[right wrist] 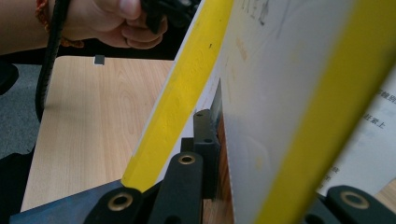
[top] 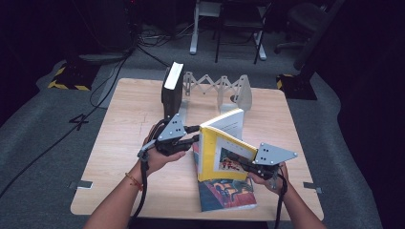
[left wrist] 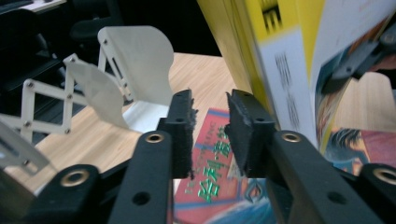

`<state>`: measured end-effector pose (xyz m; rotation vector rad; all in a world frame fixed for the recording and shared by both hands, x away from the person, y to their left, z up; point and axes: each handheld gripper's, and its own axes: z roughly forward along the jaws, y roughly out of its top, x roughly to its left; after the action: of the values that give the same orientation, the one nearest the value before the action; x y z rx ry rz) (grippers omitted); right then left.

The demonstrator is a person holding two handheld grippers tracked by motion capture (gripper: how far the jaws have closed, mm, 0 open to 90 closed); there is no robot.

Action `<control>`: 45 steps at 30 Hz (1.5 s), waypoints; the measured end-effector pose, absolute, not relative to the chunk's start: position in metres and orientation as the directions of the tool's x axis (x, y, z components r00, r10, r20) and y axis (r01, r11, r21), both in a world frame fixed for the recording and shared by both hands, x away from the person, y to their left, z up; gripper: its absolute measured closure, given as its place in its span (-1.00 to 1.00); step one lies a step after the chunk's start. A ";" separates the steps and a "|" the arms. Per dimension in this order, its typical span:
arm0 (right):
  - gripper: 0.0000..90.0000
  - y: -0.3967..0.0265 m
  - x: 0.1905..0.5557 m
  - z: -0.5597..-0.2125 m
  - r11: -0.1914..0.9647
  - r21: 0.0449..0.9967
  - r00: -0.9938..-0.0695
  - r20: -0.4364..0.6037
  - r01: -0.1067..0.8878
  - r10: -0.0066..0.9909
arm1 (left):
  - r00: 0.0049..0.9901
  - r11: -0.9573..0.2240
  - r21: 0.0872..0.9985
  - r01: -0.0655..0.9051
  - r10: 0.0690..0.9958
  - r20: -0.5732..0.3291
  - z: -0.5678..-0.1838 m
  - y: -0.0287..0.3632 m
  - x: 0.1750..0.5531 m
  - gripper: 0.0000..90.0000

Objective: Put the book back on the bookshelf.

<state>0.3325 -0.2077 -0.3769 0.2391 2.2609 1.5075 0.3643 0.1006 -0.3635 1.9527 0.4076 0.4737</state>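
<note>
My right gripper (top: 243,164) is shut on the lower right edge of a yellow-bordered book (top: 219,148), which it holds up tilted above the table. In the right gripper view, my right gripper (right wrist: 233,140) has one black finger (right wrist: 201,135) pressed against the yellow book (right wrist: 280,93). My left gripper (top: 195,134) is at the book's upper left corner. In the left gripper view, my left gripper (left wrist: 210,107) stands open with nothing between its pads, and the yellow book (left wrist: 280,60) rises just right of it. A colourful book (top: 227,193) lies flat underneath, and its red cover (left wrist: 210,172) shows below the jaws.
A white expanding book rack (top: 215,88) stands at the back of the wooden table (top: 124,143), with a dark book (top: 172,88) upright at its left end. The rack's curved plates (left wrist: 126,70) are close ahead of my left gripper. Cables trail across the grey floor.
</note>
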 end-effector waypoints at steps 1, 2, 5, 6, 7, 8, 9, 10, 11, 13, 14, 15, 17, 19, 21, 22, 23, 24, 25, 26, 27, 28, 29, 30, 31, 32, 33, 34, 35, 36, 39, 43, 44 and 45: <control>0.93 -0.208 0.332 -0.377 0.395 0.915 -0.901 -0.237 -0.081 0.363 | 0.863 -0.402 0.912 0.078 0.485 0.140 -0.367 0.102 0.362 0.48; 0.93 -0.209 0.331 -0.378 0.394 0.915 -0.900 -0.238 -0.083 0.364 | 0.862 -0.406 0.910 0.082 0.487 0.139 -0.370 0.104 0.360 0.46; 0.93 -0.210 0.328 -0.378 0.393 0.915 -0.900 -0.242 -0.088 0.362 | 0.857 -0.436 0.895 0.091 0.491 0.152 -0.380 0.107 0.353 0.39; 0.93 -0.210 0.327 -0.378 0.393 0.915 -0.900 -0.243 -0.089 0.362 | 0.859 -0.438 0.893 0.100 0.492 0.145 -0.384 0.107 0.351 0.38; 0.93 -0.210 0.326 -0.378 0.392 0.915 -0.900 -0.245 -0.092 0.360 | 0.858 -0.445 0.889 0.109 0.493 0.142 -0.388 0.108 0.348 0.35; 0.93 -0.210 0.325 -0.379 0.390 0.916 -0.900 -0.243 -0.091 0.362 | 0.860 -0.457 0.882 0.116 0.491 0.141 -0.393 0.108 0.346 0.33; 0.93 -0.211 0.325 -0.379 0.387 0.918 -0.899 -0.242 -0.089 0.365 | 0.861 -0.462 0.878 0.128 0.490 0.132 -0.398 0.109 0.343 0.33; 0.93 -0.211 0.324 -0.379 0.385 0.919 -0.899 -0.240 -0.088 0.367 | 0.862 -0.469 0.873 0.133 0.489 0.131 -0.400 0.109 0.341 0.32; 0.93 -0.211 0.324 -0.380 0.384 0.919 -0.899 -0.238 -0.086 0.368 | 0.865 -0.478 0.868 0.133 0.484 0.134 -0.403 0.109 0.339 0.31; 0.93 -0.212 0.323 -0.380 0.382 0.920 -0.898 -0.238 -0.087 0.370 | 0.867 -0.495 0.857 0.140 0.480 0.135 -0.410 0.108 0.335 0.30; 0.93 -0.212 0.322 -0.380 0.384 0.919 -0.897 -0.241 -0.089 0.370 | 0.871 -0.503 0.852 0.146 0.474 0.131 -0.414 0.108 0.333 0.28; 0.93 -0.212 0.321 -0.380 0.387 0.917 -0.895 -0.248 -0.094 0.370 | 0.875 -0.511 0.847 0.147 0.466 0.129 -0.416 0.108 0.331 0.28; 0.93 -0.212 0.320 -0.381 0.389 0.916 -0.894 -0.252 -0.096 0.372 | 0.877 -0.518 0.842 0.151 0.463 0.127 -0.421 0.107 0.328 0.27; 0.93 -0.212 0.320 -0.381 0.388 0.917 -0.894 -0.251 -0.097 0.371 | 0.883 -0.528 0.834 0.159 0.454 0.119 -0.425 0.106 0.325 0.24; 0.93 -0.212 0.320 -0.381 0.385 0.918 -0.894 -0.249 -0.096 0.372 | 0.888 -0.539 0.827 0.163 0.446 0.116 -0.429 0.105 0.321 0.22; 0.93 -0.213 0.319 -0.381 0.384 0.918 -0.894 -0.249 -0.095 0.373 | 0.892 -0.542 0.824 0.165 0.439 0.110 -0.431 0.104 0.319 0.20; 0.93 -0.213 0.319 -0.382 0.383 0.919 -0.894 -0.248 -0.094 0.374 | 0.892 -0.542 0.824 0.165 0.439 0.110 -0.431 0.104 0.319 0.18; 0.93 -0.213 0.318 -0.382 0.383 0.919 -0.894 -0.249 -0.096 0.372 | 0.895 -0.548 0.818 0.173 0.435 0.103 -0.434 0.103 0.316 0.15; 0.93 -0.213 0.317 -0.382 0.382 0.919 -0.895 -0.247 -0.095 0.370 | 0.900 -0.552 0.816 0.173 0.425 0.096 -0.436 0.103 0.314 0.12; 0.92 -0.213 0.317 -0.382 0.380 0.920 -0.896 -0.247 -0.097 0.369 | 0.902 -0.554 0.815 0.173 0.421 0.094 -0.437 0.102 0.312 0.09; 0.92 -0.214 0.316 -0.382 0.381 0.919 -0.896 -0.249 -0.099 0.367 | 0.902 -0.557 0.812 0.176 0.421 0.093 -0.439 0.101 0.311 0.05; 0.92 -0.214 0.316 -0.382 0.380 0.919 -0.896 -0.249 -0.099 0.367 | 0.904 -0.562 0.808 0.179 0.417 0.090 -0.440 0.100 0.309 0.00; 0.92 -0.214 0.315 -0.382 0.379 0.920 -0.896 -0.247 -0.098 0.368 | 0.908 -0.561 0.809 0.177 0.411 0.087 -0.442 0.098 0.308 -0.07; 0.92 -0.214 0.315 -0.382 0.378 0.920 -0.896 -0.249 -0.100 0.369 | 0.910 -0.557 0.811 0.181 0.408 0.077 -0.443 0.096 0.306 -0.14; 0.92 -0.214 0.314 -0.382 0.379 0.920 -0.896 -0.249 -0.100 0.368 | 0.911 -0.557 0.810 0.182 0.406 0.074 -0.444 0.094 0.305 -0.17; 0.92 -0.214 0.314 -0.382 0.379 0.920 -0.896 -0.251 -0.102 0.367 | 0.913 -0.555 0.811 0.184 0.402 0.068 -0.445 0.092 0.305 -0.21; 0.92 -0.214 0.314 -0.383 0.379 0.920 -0.895 -0.252 -0.103 0.367 | 0.915 -0.553 0.812 0.186 0.399 0.062 -0.447 0.088 0.304 -0.25; 0.92 -0.214 0.313 -0.383 0.377 0.920 -0.895 -0.250 -0.101 0.369 | 0.914 -0.551 0.813 0.187 0.402 0.062 -0.447 0.085 0.304 -0.28; 0.92 -0.215 0.312 -0.383 0.378 0.920 -0.897 -0.250 -0.102 0.366 | 0.911 -0.547 0.814 0.193 0.408 0.058 -0.449 0.081 0.305 -0.30; 0.91 -0.215 0.312 -0.383 0.378 0.920 -0.897 -0.251 -0.104 0.364 | 0.912 -0.548 0.814 0.192 0.407 0.059 -0.449 0.079 0.306 -0.32; 0.91 -0.215 0.310 -0.383 0.382 0.917 -0.896 -0.259 -0.112 0.360 | 0.915 -0.531 0.825 0.192 0.400 0.045 -0.450 0.070 0.310 -0.32; 0.90 -0.215 0.307 -0.383 0.387 0.914 -0.895 -0.269 -0.121 0.355 | 0.914 -0.520 0.834 0.184 0.402 0.050 -0.452 0.060 0.315 -0.31; 0.90 -0.215 0.307 -0.383 0.387 0.914 -0.895 -0.270 -0.123 0.354 | 0.914 -0.516 0.837 0.182 0.402 0.049 -0.452 0.058 0.316 -0.31; 0.90 -0.215 0.306 -0.383 0.386 0.915 -0.895 -0.269 -0.122 0.355 | 0.914 -0.507 0.843 0.181 0.403 0.046 -0.452 0.056 0.318 -0.30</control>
<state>0.3063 -0.2154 -0.3832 0.2012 2.2261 1.5222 0.3177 0.0556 -0.4522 2.1102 0.4169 0.2916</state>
